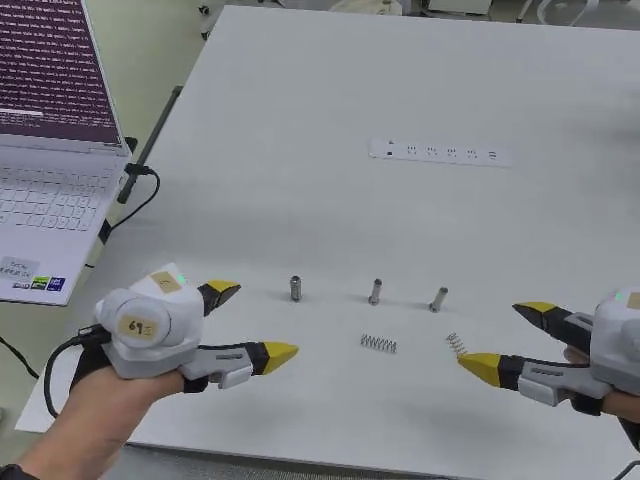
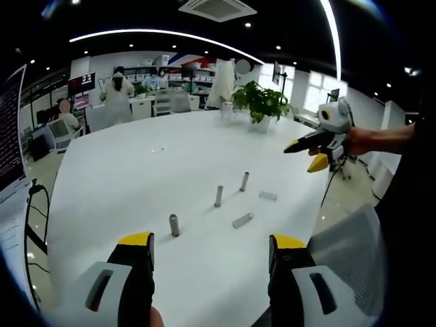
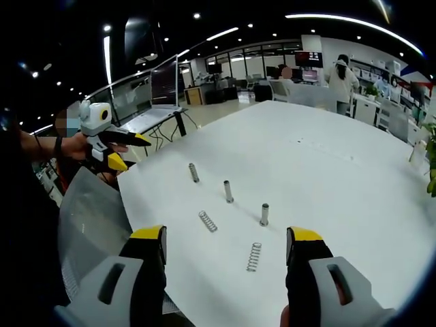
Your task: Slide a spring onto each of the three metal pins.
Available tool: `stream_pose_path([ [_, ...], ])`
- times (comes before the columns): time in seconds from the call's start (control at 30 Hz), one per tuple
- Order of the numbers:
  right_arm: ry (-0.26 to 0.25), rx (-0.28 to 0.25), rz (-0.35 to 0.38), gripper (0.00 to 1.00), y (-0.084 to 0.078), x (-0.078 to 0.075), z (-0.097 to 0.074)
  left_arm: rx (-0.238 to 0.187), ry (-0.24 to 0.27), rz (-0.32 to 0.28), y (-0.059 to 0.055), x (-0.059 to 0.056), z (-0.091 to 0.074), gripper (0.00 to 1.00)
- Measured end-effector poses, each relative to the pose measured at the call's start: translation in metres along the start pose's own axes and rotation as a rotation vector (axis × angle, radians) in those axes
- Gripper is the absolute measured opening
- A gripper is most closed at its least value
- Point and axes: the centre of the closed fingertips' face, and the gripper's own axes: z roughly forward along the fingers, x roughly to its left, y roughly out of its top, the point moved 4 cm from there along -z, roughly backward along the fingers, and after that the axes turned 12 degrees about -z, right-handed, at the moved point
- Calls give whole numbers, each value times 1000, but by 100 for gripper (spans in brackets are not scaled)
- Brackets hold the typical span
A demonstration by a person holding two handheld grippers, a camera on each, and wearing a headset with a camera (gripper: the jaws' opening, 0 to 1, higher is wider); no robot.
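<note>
Three short metal pins stand in a row on the white table: a left pin [image 1: 295,288] that looks ribbed, as if a spring sits on it, a bare middle pin [image 1: 375,291] and a bare right pin [image 1: 438,299]. Two loose springs lie in front of them, one [image 1: 378,344] below the middle pin and one [image 1: 456,344] below the right pin. My left gripper [image 1: 250,320] hovers open left of the pins, empty. My right gripper [image 1: 500,338] is open just right of the nearer spring [image 3: 254,256], empty. The left gripper view has the ribbed pin [image 2: 174,225] closest.
An open laptop [image 1: 50,150] sits at the left on a separate desk, with a black cable [image 1: 140,190] at the table's left edge. A white power strip [image 1: 440,153] lies further back. The near table edge runs just below both grippers. People and a plant [image 2: 262,102] are far behind.
</note>
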Motion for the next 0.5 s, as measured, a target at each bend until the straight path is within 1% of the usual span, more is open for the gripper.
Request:
stream_pose_path([
  [0.07, -2, -1, 2, 70, 0, 0, -1, 5, -14, 2, 1, -3, 4, 65],
  [0.17, -1, 0, 2, 70, 0, 1, -3, 24, -27, 33, 1, -7, 11, 64],
  [0.3, -2, -1, 5, 70, -1, 3, -5, 29, -49, 50, 4, -12, 18, 64],
  [0.5, -1, 1, 4, 70, -2, 5, -6, 53, -90, 95, 8, -20, 35, 63],
])
